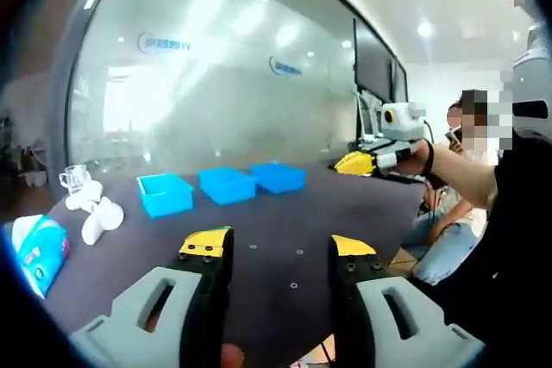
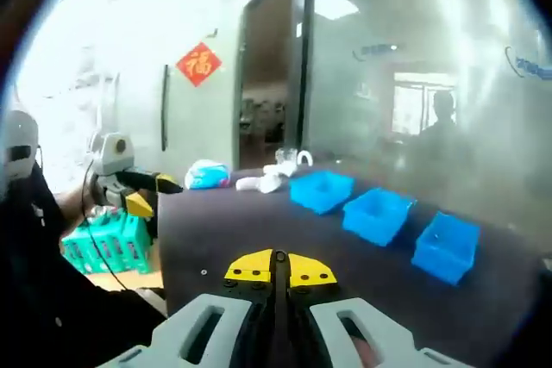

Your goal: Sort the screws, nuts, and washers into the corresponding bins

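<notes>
My left gripper (image 1: 280, 252) fingers spread above dark bench (image 1: 285, 213); right gripper (image 2: 279, 269) fingers pressed together, empty. Tiny loose hardware (image 1: 294, 284) near; three blue plastic bins (image 1: 226, 184) far. Risk: small flat washers slipping, landing in wrong bin

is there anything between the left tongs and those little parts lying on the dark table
Nothing visible does. The left tongs are open above the dark table, and the small parts lie on bare cloth just ahead of and between the jaws. The three blue bins sit farther back, with only open tabletop between.
</notes>
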`<state>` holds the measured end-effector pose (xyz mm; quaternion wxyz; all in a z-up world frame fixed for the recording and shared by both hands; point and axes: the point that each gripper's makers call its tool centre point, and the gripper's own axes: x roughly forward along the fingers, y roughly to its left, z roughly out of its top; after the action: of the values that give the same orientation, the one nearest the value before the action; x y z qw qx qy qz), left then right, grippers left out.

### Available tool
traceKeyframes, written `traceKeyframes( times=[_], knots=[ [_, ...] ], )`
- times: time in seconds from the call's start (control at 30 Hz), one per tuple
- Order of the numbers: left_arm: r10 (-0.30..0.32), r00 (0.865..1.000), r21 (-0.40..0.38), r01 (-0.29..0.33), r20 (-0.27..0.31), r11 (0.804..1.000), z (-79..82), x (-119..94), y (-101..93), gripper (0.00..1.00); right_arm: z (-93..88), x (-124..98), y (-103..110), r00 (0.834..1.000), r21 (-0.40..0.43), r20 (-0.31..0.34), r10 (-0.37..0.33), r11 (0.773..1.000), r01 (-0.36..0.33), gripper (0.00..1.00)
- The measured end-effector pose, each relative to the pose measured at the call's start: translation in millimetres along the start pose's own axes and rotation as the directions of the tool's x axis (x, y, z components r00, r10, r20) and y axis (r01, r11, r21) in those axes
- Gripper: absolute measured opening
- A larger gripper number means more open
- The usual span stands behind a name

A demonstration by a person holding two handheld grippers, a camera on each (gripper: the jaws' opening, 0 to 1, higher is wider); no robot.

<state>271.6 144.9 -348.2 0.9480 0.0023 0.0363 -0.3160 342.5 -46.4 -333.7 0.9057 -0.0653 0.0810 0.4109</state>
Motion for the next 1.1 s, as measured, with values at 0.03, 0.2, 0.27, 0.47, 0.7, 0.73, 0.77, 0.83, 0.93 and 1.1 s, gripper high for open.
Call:
traceKeyframes(
  times=[0.03,0.2,0.27,0.47,0.7,0.73,0.77,0.83,0.93,1.1],
  knots=[
    [0.003,1.000,0.002,-0.003,0.003,1.000,1.3,0,-0.2,0.42,1.4,-2,-3,1.000,0.015,0.019,-0.017,1.000,0.017,0.02],
    [0.033,0.999,0.028,-0.033,0.016,0.999,7.6,1,1.4,0.44,6.4,-4,-14,0.991,0.037,0.086,-0.098,0.995,0.095,0.02],
    [0.046,0.999,0.016,-0.047,0.029,0.999,10.4,0,3.4,0.44,9.5,-3,-20,0.986,0.062,0.115,-0.121,0.991,0.115,0.02],
    [0.096,0.994,0.004,-0.096,0.046,0.995,13.8,-2,11.5,0.44,18.0,10,-35,0.975,0.113,0.157,-0.156,0.984,0.139,0.02],
    [0.158,0.986,0.000,-0.159,0.060,0.987,16.5,-7,23.9,0.44,32.0,28,-55,0.959,0.112,0.193,-0.207,0.976,0.189,0.02],
    [0.162,0.985,-0.004,-0.162,0.062,0.987,16.9,-8,24.8,0.44,34.2,32,-55,0.956,0.111,0.202,-0.213,0.975,0.194,0.02],
    [0.164,0.984,-0.008,-0.164,0.065,0.986,17.3,-8,25.6,0.44,36.3,37,-54,0.954,0.108,0.203,-0.219,0.974,0.200,0.02],
    [0.170,0.983,-0.007,-0.170,0.067,0.985,17.9,-9,26.8,0.44,39.5,43,-63,0.952,0.104,0.204,-0.229,0.972,0.212,0.02],
    [0.182,0.980,-0.012,-0.182,0.075,0.983,19.7,-11,30.0,0.44,46.3,57,-74,0.951,0.107,0.204,-0.234,0.971,0.215,0.02],
    [0.195,0.977,-0.028,-0.194,0.090,0.981,23.7,-14,33.7,0.43,53.5,83,-82,0.962,0.138,0.176,-0.207,0.973,0.184,0.02]
  ],
)
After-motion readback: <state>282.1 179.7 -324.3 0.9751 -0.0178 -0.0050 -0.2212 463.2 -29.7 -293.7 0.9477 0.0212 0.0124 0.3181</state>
